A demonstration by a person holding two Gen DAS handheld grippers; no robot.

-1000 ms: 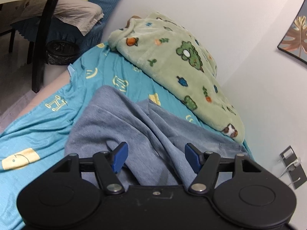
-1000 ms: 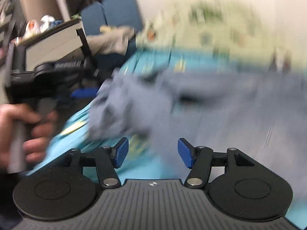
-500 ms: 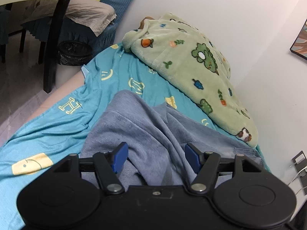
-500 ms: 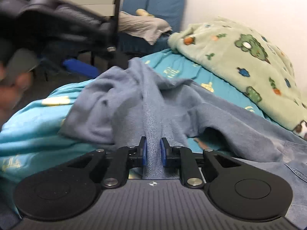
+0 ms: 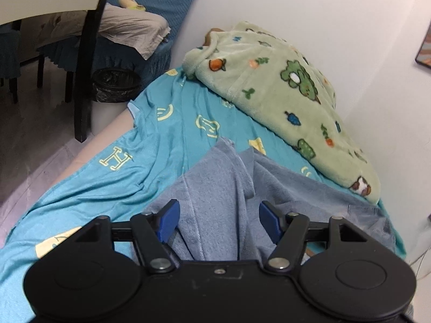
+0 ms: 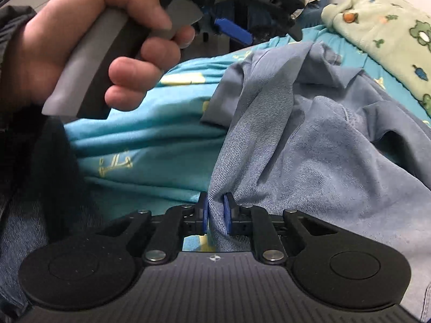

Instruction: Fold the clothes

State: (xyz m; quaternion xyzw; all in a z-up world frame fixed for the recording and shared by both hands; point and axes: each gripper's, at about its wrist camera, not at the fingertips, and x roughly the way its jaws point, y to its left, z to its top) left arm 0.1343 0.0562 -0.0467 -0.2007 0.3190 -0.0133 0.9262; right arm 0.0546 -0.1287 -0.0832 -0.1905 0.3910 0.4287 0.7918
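Observation:
A grey-blue garment [image 5: 215, 177] lies crumpled on a teal bedsheet [image 5: 134, 161]. My left gripper [image 5: 218, 210] hovers over its near end, open, with a ridge of the cloth running between the wide-apart blue pads and not pressed by them. In the right wrist view my right gripper [image 6: 215, 202] is shut on a narrow fold of the same garment [image 6: 323, 148], pulled taut up toward the far bunched part. A hand [image 6: 80, 40] grips the left gripper's grey handle at the upper left of that view.
A green fleece blanket [image 5: 282, 102] with cartoon prints lies along the white wall at the right. The bed's left edge drops to the floor, where a black bin [image 5: 115, 84] and a dark chair leg [image 5: 89, 67] stand. Beige cloth [image 5: 129, 32] lies on blue seating beyond.
My right gripper went from open to shut on a fold of the blue garment and swung closer to the hand holding the left gripper. The left gripper stayed open and barely moved.

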